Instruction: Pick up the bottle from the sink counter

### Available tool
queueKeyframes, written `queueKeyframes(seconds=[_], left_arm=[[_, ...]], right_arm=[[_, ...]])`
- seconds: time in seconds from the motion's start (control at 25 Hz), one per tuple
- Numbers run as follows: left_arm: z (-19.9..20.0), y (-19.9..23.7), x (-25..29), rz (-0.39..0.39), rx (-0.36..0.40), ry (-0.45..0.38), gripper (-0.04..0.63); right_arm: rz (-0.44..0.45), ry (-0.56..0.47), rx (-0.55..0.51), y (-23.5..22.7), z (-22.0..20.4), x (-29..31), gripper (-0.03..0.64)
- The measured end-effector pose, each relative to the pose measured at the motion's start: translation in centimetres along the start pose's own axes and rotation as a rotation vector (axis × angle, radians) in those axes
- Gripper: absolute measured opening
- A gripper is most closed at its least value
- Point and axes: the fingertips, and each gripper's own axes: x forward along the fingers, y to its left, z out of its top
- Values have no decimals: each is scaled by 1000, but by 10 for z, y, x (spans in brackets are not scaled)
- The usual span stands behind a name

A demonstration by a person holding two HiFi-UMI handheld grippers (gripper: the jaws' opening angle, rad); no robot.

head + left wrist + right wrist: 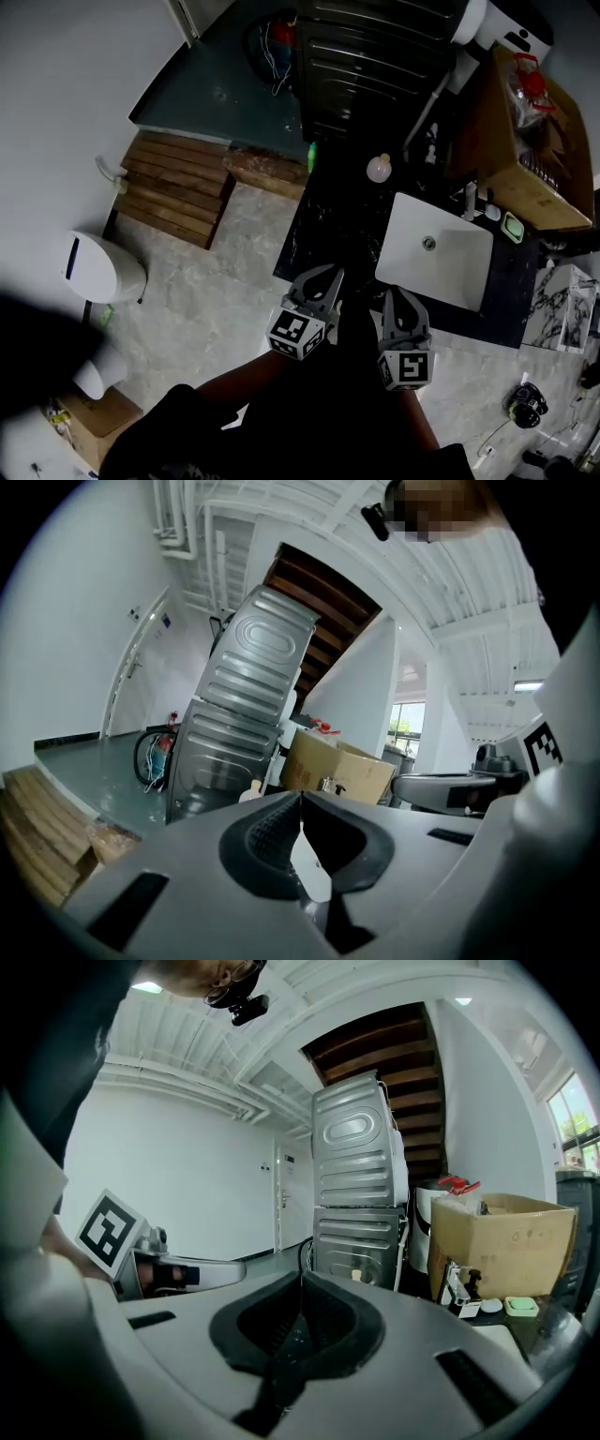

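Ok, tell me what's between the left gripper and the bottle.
Only bare dark counter lies between the left gripper and the bottle, as the head view shows.

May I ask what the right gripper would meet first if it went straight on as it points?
Probably the bottle, which stands just right of where the right gripper points; past it, the stacked metal machines. Depth is unclear.

No legible text, labels or numbers anywhere.
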Motion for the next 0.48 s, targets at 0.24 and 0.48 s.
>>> queueKeyframes(seconds=[0.24,0.48], left_arm=[[2,12,30,61,73,10,17],[20,33,80,123,189,-11,17]], right_arm=[[4,-35,15,-31,8,33,38],[-15,-65,44,-78,23,73,38]])
